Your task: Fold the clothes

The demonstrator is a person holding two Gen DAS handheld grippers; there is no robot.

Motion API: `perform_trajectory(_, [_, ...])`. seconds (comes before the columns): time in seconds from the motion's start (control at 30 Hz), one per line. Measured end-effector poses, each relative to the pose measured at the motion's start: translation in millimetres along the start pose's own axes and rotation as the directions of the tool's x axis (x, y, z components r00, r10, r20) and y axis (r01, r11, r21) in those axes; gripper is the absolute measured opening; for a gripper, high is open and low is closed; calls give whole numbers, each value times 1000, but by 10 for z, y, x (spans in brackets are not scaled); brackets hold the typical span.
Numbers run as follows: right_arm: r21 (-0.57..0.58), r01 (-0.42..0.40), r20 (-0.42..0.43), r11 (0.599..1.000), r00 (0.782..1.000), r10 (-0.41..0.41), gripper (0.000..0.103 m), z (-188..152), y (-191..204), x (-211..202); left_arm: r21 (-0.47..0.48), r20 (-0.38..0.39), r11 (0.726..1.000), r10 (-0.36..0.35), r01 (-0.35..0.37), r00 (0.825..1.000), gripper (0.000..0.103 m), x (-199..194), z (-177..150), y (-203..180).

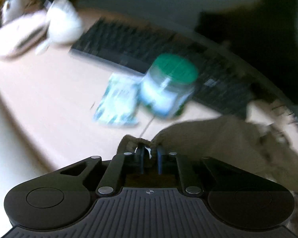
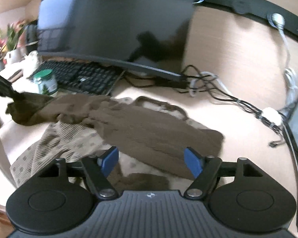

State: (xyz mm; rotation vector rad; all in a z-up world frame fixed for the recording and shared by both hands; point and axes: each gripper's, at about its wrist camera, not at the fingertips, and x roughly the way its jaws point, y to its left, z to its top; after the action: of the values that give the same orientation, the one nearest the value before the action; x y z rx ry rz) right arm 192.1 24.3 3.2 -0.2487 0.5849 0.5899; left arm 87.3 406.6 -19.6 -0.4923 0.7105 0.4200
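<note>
A brown knitted garment [image 2: 149, 130] with a beige dotted part lies spread on the pale desk [image 2: 238, 138]. My right gripper [image 2: 151, 161] hovers open over its near edge, and nothing sits between the blue pads [image 2: 192, 163]. My left gripper [image 1: 150, 154] is shut on a bunched brown edge of the garment [image 1: 218, 138], which trails off to the right. In the right wrist view the left gripper [image 2: 0, 86] shows at the far left, holding one end of the cloth lifted off the desk.
A black keyboard [image 2: 85, 77] and a dark monitor [image 2: 117, 19] stand behind the garment. A jar with a green lid [image 1: 168, 85] and a blue-white packet [image 1: 117, 101] sit beside the keyboard. Cables [image 2: 218, 91] run at the right. Flowers [image 2: 8, 37] stand far left.
</note>
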Motion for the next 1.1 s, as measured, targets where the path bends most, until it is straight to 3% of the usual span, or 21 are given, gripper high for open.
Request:
perform_trajectory(0.07, [29, 14, 23, 999, 1000, -15, 74, -14, -93, -63, 7, 47, 994, -110, 110, 993, 12, -219, 175, -228])
perform_trajectory(0.17, [68, 18, 59, 997, 998, -23, 74, -54, -211, -139, 91, 103, 957, -285, 276, 953, 12, -482, 455, -833])
perform_trajectory(0.3, [122, 22, 79, 992, 996, -32, 74, -155, -363, -200, 261, 80, 859, -474, 441, 877, 12, -587, 601, -1848])
perform_trajectory(0.37, [152, 26, 79, 988, 996, -38, 75, -216, -445, -216, 304, 15, 803, -542, 513, 840, 15, -543, 573, -2337])
perform_trajectory(0.4, [170, 29, 75, 985, 996, -42, 76, -245, -493, -217, 309, -25, 772, -577, 555, 817, 19, -517, 547, -2524])
perform_trajectory(0.43, [189, 30, 71, 982, 996, -45, 76, -268, -542, -214, 312, -64, 740, -610, 596, 790, 32, -492, 521, -2703])
perform_trajectory(0.47, [206, 31, 69, 978, 997, -46, 77, -287, -590, -210, 324, -82, 718, -628, 616, 774, 58, -501, 492, -2809])
perform_trajectory(0.53, [236, 26, 68, 971, 997, -44, 77, -302, -663, -193, 352, -109, 677, -656, 646, 747, 73, -534, 431, -2990])
perform_trajectory(0.57, [255, 15, 67, 967, 997, -33, 77, -299, -698, -176, 366, -123, 655, -670, 661, 732, 75, -551, 400, -3081])
perform_trajectory(0.67, [334, -56, 71, 941, 997, 35, 77, -233, -786, -66, 382, -107, 681, -638, 624, 762, 84, -571, 347, -3014])
perform_trajectory(0.77, [414, -133, 82, 900, 991, 108, 77, -124, -851, 99, 368, -74, 747, -570, 554, 818, 87, -497, 403, -2762])
perform_trajectory(0.87, [430, -106, 52, 897, 994, 92, 74, 42, -847, 405, 346, -68, 803, -494, 485, 867, 93, -413, 396, -2373])
perform_trajectory(0.93, [441, -64, -32, 895, 996, 87, 70, 139, -812, 697, 340, -74, 825, -455, 451, 887, 94, -386, 365, -2133])
perform_trajectory(0.97, [445, -62, -69, 893, 992, 103, 59, 173, -770, 824, 336, -78, 836, -434, 434, 897, 94, -368, 331, -2001])
perform_trajectory(1.0, [448, -70, -100, 891, 987, 128, 30, 200, -715, 938, 330, -80, 845, -420, 421, 904, 94, -344, 312, -1915])
perform_trajectory(1.03, [433, -77, -120, 898, 983, 142, 15, 233, -648, 1001, 314, -86, 852, -413, 418, 907, 94, -305, 290, -1828])
perform_trajectory(1.1, [349, -90, -51, 933, 992, 115, 13, 436, -506, 863, 277, -101, 867, -403, 415, 910, 94, -221, 243, -1650])
